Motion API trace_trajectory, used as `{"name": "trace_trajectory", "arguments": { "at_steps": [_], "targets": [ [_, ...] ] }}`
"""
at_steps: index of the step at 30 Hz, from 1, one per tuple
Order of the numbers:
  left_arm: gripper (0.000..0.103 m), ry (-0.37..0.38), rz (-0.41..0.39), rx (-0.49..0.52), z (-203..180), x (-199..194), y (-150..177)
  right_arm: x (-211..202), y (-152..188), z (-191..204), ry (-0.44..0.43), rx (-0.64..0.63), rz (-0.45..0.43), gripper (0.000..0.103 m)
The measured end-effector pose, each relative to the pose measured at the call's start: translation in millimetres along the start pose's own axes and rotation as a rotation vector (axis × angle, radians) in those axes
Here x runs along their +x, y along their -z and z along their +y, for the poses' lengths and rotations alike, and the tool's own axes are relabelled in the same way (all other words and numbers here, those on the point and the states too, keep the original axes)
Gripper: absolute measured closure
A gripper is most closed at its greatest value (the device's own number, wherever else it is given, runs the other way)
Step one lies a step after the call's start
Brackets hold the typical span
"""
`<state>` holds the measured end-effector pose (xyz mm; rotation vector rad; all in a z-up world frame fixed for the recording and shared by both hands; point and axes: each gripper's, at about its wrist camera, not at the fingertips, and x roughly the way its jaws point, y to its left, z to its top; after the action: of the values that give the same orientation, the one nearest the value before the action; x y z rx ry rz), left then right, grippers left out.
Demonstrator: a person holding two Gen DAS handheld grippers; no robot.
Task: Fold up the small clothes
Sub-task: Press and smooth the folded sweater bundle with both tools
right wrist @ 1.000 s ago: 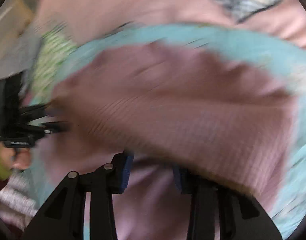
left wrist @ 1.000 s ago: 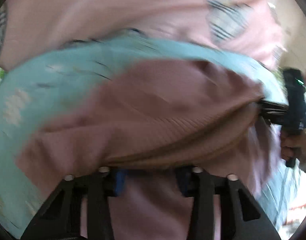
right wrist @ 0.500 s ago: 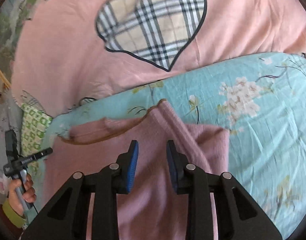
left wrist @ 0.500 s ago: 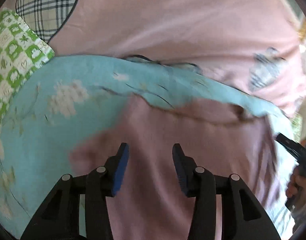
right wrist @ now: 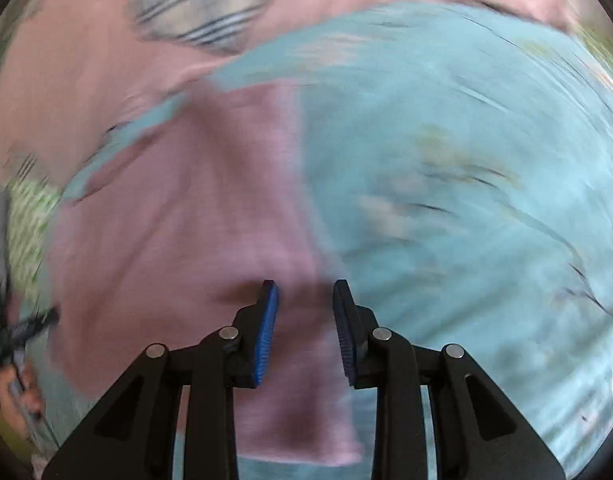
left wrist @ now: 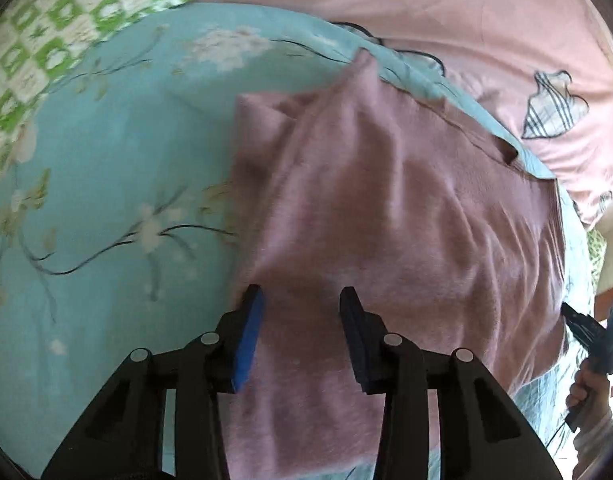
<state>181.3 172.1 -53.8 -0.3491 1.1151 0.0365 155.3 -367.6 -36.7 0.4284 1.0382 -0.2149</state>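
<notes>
While both tongs hang over the bed, the mauve knit garment [left wrist: 390, 216] lies spread on the turquoise floral sheet [left wrist: 106, 184], filling centre to 3 o'clock of the left wrist view. Green checked cloth [left wrist: 66, 16] sits at 10 o'clock, pink bedspread [left wrist: 466, 20] with a plaid heart patch [left wrist: 554, 112] from 12 to 2 o'clock. Left gripper [left wrist: 300, 300] at 6 o'clock: jaws parted, just narrowed slightly, nothing pinched; the garment's near edge lies below the gap. At 4 o'clock a hand [left wrist: 586, 388] holds the other tool.

Right wrist view, heavily blurred: the garment [right wrist: 178, 248] fills 9 o'clock to centre, the sheet [right wrist: 466, 200] centre to 3 o'clock. Right gripper [right wrist: 304, 294] at 6 o'clock: jaws apart, nothing gripped, poised above the garment's right edge.
</notes>
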Motion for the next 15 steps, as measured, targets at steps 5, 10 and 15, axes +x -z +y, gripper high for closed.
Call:
{"name": "trace_trajectory", "arguments": {
  "at_steps": [5,10,15],
  "targets": [
    [0.048,-0.053,-0.016,-0.003,3,-31,21,-31,2,16,-0.069,-0.026,-0.055,0.072],
    [0.047,0.006,-0.029,-0.081,15,-64,43,-54,10,48,-0.131,-0.097,-0.081,0.072],
    [0.046,0.055,-0.006,-0.139,14,-75,72,-56,32,72,-0.188,-0.14,-0.036,0.072]
  ]
}}
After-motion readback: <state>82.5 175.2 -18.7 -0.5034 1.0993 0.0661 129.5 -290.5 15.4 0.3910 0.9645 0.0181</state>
